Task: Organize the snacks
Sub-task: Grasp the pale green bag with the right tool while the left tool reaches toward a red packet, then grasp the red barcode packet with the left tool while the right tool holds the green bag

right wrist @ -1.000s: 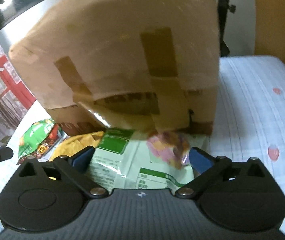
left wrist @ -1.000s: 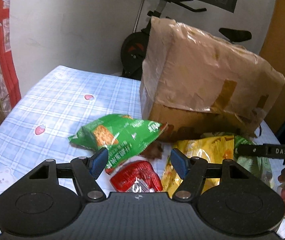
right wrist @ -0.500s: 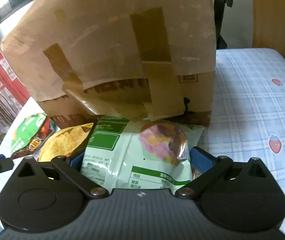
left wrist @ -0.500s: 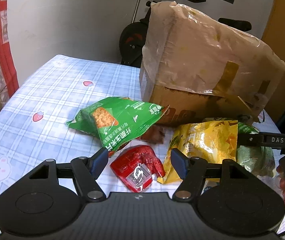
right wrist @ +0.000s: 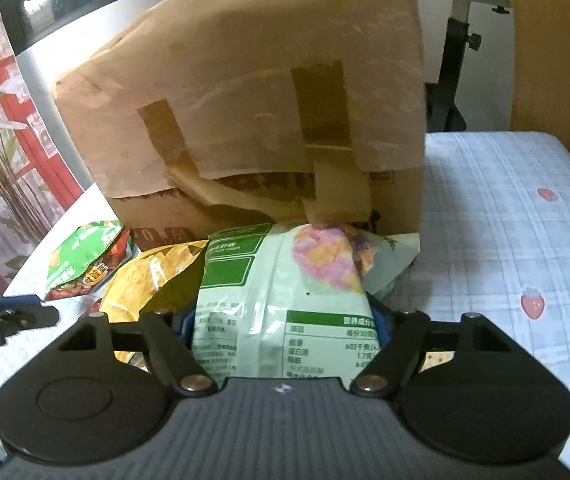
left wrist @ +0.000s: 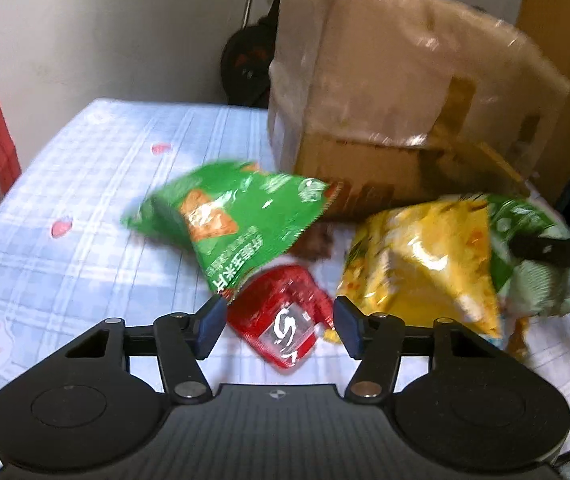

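Observation:
A taped cardboard box (left wrist: pixel 401 96) stands at the back of the table; it also shows in the right wrist view (right wrist: pixel 253 120). In front of it lie a green cracker bag (left wrist: pixel 241 216), a small red packet (left wrist: pixel 285 320) and a yellow chip bag (left wrist: pixel 425 264). My left gripper (left wrist: pixel 279 326) is open, its fingers on either side of the red packet. My right gripper (right wrist: pixel 283 324) is closed on a pale green snack bag (right wrist: pixel 285 304), which lies right of the yellow bag (right wrist: pixel 145 280). The right gripper's finger shows in the left wrist view (left wrist: pixel 557 250).
The table has a blue checked cloth with strawberry prints (right wrist: pixel 505 240). An exercise bike (left wrist: pixel 249 64) stands behind the box by the white wall. A plant (right wrist: pixel 1 168) and a red frame are at the left.
My left gripper moved forward so the red packet now lies between its fingers. My right gripper closed in on the pale green bag, which now fills the gap between its fingers.

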`<state>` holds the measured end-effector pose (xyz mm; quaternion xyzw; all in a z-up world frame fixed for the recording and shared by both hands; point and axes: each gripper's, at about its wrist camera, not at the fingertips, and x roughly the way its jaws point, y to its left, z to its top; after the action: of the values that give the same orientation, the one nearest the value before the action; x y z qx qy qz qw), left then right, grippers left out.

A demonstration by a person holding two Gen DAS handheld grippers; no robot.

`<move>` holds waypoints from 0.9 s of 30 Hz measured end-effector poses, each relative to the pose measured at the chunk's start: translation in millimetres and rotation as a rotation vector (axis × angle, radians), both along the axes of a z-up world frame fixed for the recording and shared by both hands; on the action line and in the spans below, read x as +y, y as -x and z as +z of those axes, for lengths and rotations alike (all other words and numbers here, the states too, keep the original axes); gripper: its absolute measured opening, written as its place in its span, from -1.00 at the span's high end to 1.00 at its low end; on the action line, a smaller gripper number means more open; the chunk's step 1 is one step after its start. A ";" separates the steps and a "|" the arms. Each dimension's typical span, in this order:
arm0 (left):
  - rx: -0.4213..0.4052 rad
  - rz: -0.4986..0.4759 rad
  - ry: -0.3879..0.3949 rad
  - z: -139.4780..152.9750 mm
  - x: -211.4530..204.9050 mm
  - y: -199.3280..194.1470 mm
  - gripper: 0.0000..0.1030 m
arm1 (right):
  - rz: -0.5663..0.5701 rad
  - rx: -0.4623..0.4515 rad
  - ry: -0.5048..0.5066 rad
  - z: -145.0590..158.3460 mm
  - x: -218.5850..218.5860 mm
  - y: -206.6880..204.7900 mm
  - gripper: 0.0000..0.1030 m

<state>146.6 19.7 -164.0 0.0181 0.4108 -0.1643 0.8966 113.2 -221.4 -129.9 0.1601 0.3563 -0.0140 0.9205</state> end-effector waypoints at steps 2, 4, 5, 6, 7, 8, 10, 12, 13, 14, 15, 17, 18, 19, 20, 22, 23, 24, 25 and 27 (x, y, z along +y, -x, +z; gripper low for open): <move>0.029 0.023 0.011 -6.1 -0.2 -6.5 -0.14 | -0.003 -0.005 0.000 0.9 -0.5 2.0 -0.50; 0.024 0.034 0.001 -8.0 -3.1 -10.6 -0.15 | 0.000 -0.004 0.005 2.0 0.8 0.5 -0.50; 0.020 0.032 -0.013 -9.1 -4.7 -13.2 -0.16 | 0.003 -0.004 0.006 1.9 0.8 0.3 -0.50; 0.018 0.027 -0.026 -10.5 -5.9 -16.3 -0.16 | 0.005 -0.004 0.007 1.2 0.4 0.2 -0.50; 0.019 0.024 -0.034 -11.2 -6.3 -19.7 -0.16 | 0.005 -0.004 0.007 0.3 0.8 -0.3 -0.50; 0.018 0.014 -0.026 -10.8 -5.8 -22.6 -0.16 | 0.005 -0.004 0.005 -0.2 0.9 -1.2 -0.50; 0.019 0.012 -0.031 -9.3 -4.8 -26.7 -0.16 | 0.004 -0.005 0.003 -1.3 0.6 -1.7 -0.50; 0.011 0.007 -0.040 -10.2 -2.8 -27.5 -0.16 | 0.004 -0.006 0.002 -1.7 0.3 -0.7 -0.50; 0.022 0.007 -0.036 -12.1 -0.7 -28.0 -0.15 | 0.003 -0.007 0.000 -1.9 0.0 -0.4 -0.50; 0.039 0.008 -0.023 -14.3 1.7 -29.3 -0.14 | 0.002 -0.008 -0.002 -2.2 0.5 -0.4 -0.50; 0.057 0.009 -0.005 -16.4 4.8 -28.3 -0.13 | 0.001 -0.007 -0.002 -2.1 1.3 -0.3 -0.50; 0.074 0.002 0.017 -18.4 9.3 -22.3 -0.13 | 0.001 -0.006 -0.003 -1.8 1.4 -0.7 -0.50; 0.080 -0.007 0.028 -18.2 10.3 -19.1 -0.13 | 0.002 -0.005 -0.001 -1.5 1.8 -0.9 -0.50; 0.084 -0.018 0.041 -17.1 10.7 -16.7 -0.13 | 0.004 -0.005 0.001 -1.3 2.6 -1.2 -0.50; 0.085 -0.029 0.055 -15.5 10.1 -14.3 -0.13 | 0.005 -0.004 0.002 -1.4 2.9 -1.4 -0.50; 0.072 -0.062 0.078 -11.5 6.7 -10.0 -0.13 | 0.004 -0.003 0.002 -1.7 2.6 -1.9 -0.50; 0.061 -0.077 0.077 -9.6 3.1 -11.8 -0.13 | 0.003 -0.002 0.002 -1.8 2.7 -2.4 -0.50; 0.049 -0.087 0.069 -8.3 0.2 -14.7 -0.13 | 0.004 -0.002 0.003 -1.8 2.4 -2.4 -0.50; 0.038 -0.092 0.057 -7.4 -4.1 -18.7 -0.13 | 0.005 -0.001 0.004 -1.7 2.5 -2.5 -0.50; 0.024 -0.102 0.047 -8.4 -10.1 -30.7 -0.13 | 0.007 -0.001 0.006 -1.6 2.9 -2.4 -0.50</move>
<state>177.3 9.6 -172.3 0.0160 0.4161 -0.2193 0.8823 115.6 -218.5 -131.5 0.1562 0.3563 -0.0120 0.9211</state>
